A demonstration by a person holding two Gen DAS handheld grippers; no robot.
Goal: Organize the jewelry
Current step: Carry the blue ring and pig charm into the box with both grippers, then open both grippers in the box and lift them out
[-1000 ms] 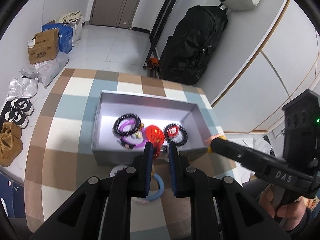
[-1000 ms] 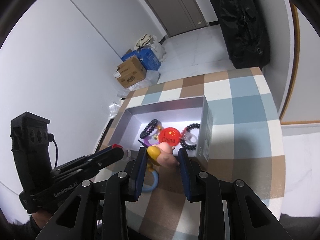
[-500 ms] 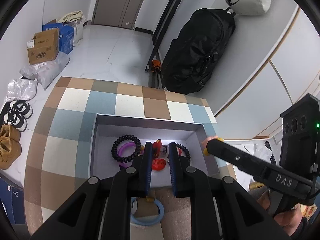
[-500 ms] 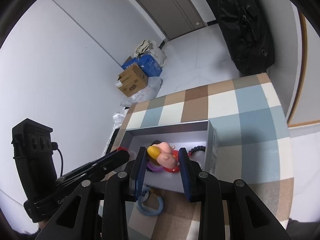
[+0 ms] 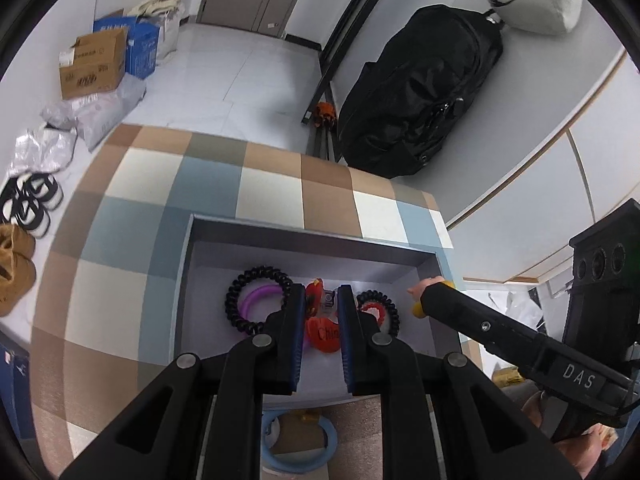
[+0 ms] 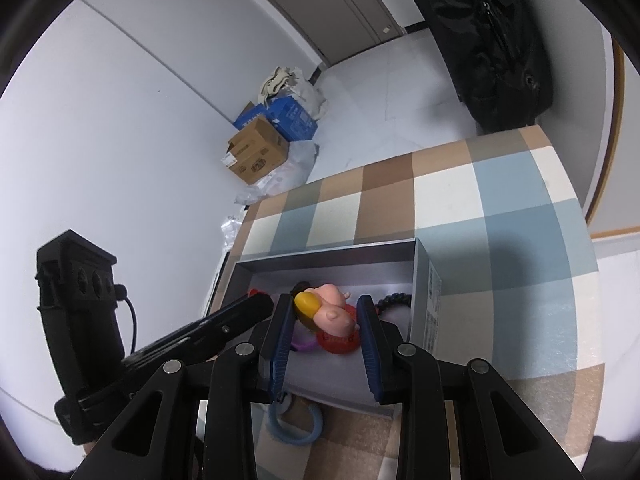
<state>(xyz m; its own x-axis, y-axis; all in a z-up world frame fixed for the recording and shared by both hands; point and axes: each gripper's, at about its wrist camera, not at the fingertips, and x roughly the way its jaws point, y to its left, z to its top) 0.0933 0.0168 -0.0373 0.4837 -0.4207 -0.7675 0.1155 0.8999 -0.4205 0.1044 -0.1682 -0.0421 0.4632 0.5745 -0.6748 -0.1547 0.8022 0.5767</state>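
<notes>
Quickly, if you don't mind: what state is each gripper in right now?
Left gripper: shut on a small red clip, over the grey box.
Right gripper: shut on a pink and yellow charm.

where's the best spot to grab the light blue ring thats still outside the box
Probably the near arc of the light blue ring, coming straight down from above. It lies flat on the checkered tablecloth just in front of the grey box, so one finger can drop inside the hoop and one outside. Its far side lies close to the box wall, with a small brown piece there.
</notes>
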